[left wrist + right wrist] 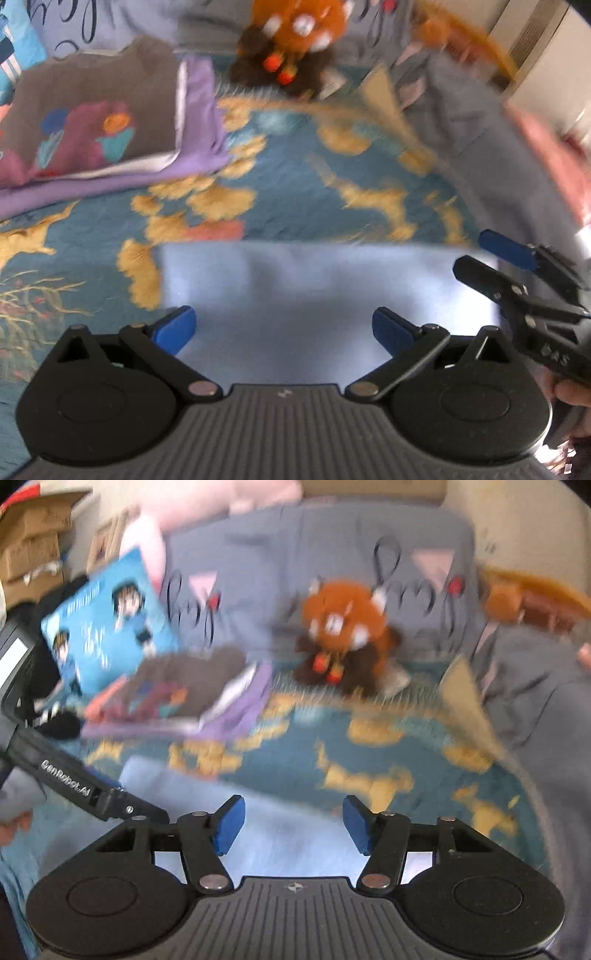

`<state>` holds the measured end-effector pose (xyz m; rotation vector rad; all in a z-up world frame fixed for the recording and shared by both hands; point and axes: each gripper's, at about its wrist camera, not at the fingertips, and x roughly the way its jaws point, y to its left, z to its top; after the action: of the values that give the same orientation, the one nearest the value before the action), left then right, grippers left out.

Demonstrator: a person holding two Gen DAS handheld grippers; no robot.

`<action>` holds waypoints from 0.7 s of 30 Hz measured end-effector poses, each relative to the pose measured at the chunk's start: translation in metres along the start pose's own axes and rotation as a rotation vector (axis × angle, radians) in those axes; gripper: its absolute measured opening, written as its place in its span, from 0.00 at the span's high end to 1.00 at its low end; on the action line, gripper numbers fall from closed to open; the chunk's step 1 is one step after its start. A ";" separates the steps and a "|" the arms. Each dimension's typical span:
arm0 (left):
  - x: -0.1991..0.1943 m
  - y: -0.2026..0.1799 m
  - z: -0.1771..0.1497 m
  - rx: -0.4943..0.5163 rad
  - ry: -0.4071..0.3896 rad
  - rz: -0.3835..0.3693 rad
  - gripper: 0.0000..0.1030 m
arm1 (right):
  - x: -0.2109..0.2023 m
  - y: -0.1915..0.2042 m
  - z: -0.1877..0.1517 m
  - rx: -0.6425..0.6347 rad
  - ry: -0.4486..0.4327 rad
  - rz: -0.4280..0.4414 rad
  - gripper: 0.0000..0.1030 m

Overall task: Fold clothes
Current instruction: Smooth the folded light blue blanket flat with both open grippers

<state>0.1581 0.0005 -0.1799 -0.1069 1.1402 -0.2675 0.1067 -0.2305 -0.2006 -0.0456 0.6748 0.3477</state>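
A pale blue cloth (pixel 317 295), folded into a flat rectangle, lies on the bed near the person, on a teal bedspread (pixel 295 184) patterned with yellow shapes. The left gripper (pixel 283 329) hovers over the cloth with its blue-padded fingers (pixel 176 328) spread wide apart and nothing between them. The right gripper (pixel 293 825) hangs over the same cloth (pixel 280 834) at its right side, its fingers (pixel 231 823) also apart and empty; in the left wrist view it shows at the right edge (pixel 496 260), above the cloth's far right corner. Whether either gripper touches the fabric cannot be told. Both views are blurred. Farther up the bed to the left sits a pile of folded clothes (pixel 110 122): a brown garment with a coloured print on top, white and purple layers beneath. Behind the pile a blue cushion (pixel 107 624) with cartoon figures leans upright. An orange and brown plush toy (pixel 343 631) sits at the head of the bed against grey bedding (pixel 295 554) with dark scrolled markings. A grey blanket (pixel 480 122) is heaped along the right side. Cardboard boxes (pixel 33 542) stand in the far left corner of the room.
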 end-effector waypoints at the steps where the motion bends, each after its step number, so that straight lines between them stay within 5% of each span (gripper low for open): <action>1: 0.007 0.007 -0.003 -0.017 0.012 -0.013 0.00 | 0.008 0.000 -0.008 -0.010 0.023 -0.008 0.45; 7: 0.030 0.049 -0.019 -0.213 0.057 -0.169 0.00 | 0.009 -0.008 -0.025 0.011 -0.009 0.011 0.42; 13: 0.018 0.035 -0.020 -0.181 0.018 -0.114 0.00 | 0.003 -0.005 -0.014 0.042 -0.016 0.005 0.44; 17: -0.030 0.033 -0.030 -0.103 -0.107 -0.105 0.00 | -0.044 0.003 -0.011 0.015 -0.126 0.018 0.38; 21: -0.080 0.032 -0.039 -0.021 -0.236 -0.096 0.00 | -0.067 0.020 -0.027 -0.168 -0.059 0.056 0.37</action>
<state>0.0961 0.0540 -0.1328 -0.2062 0.9047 -0.3194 0.0352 -0.2362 -0.1787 -0.1758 0.5880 0.4571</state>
